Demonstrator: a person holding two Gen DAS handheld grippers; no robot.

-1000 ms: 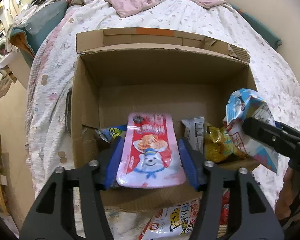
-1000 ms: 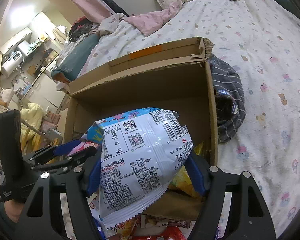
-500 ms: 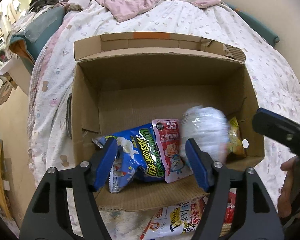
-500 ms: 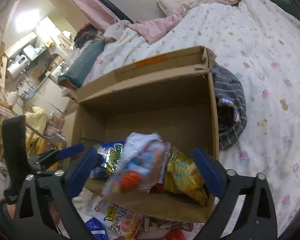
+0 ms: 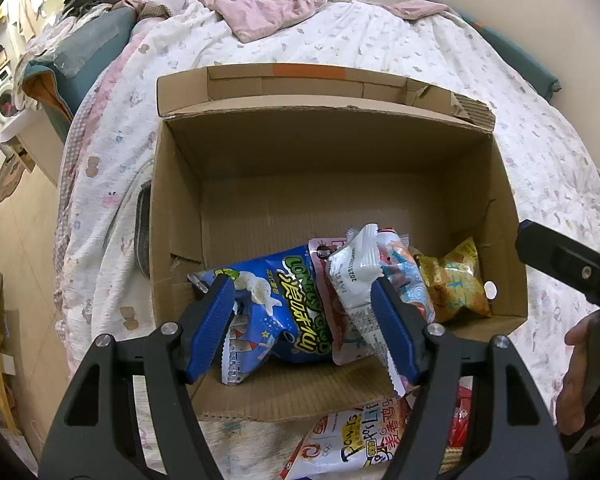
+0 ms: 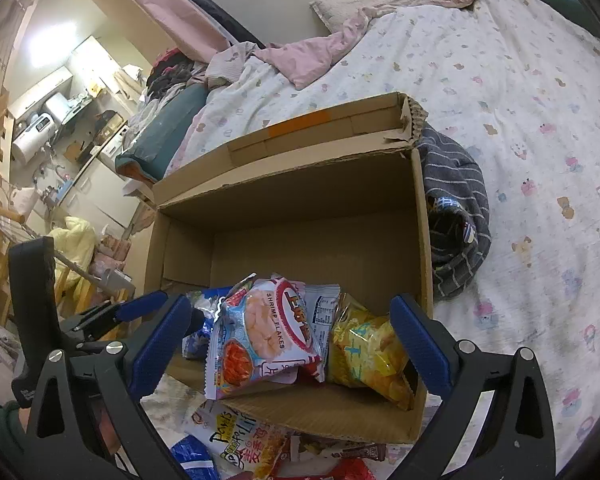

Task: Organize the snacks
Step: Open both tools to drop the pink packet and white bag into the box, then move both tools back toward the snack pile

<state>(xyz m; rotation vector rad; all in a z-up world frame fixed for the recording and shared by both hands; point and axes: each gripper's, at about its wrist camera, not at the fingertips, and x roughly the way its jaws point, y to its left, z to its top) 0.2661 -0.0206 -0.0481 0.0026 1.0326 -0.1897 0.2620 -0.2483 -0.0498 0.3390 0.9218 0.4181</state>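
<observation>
Both hand-held grippers, left point(image 5: 302, 326) and right point(image 6: 290, 344), now spread, empty; shrimp-flakes bag point(image 6: 264, 336) dropped into box point(image 6: 300, 200).

Both wrist views look down and forward from near the open cardboard box point(image 5: 180, 216) point(image 6: 420, 240) on the bed; the left faces it squarely, the right from about 5 o'clock. They share its interior and snack packets.

Open brown cardboard box point(image 5: 476, 184) holds a blue crinkly snack bag point(image 5: 284, 312) at its left, a white shrimp-flakes packet point(image 6: 260, 336) tilted mid-box, and a yellow chip bag point(image 6: 368, 348) at its right.
</observation>
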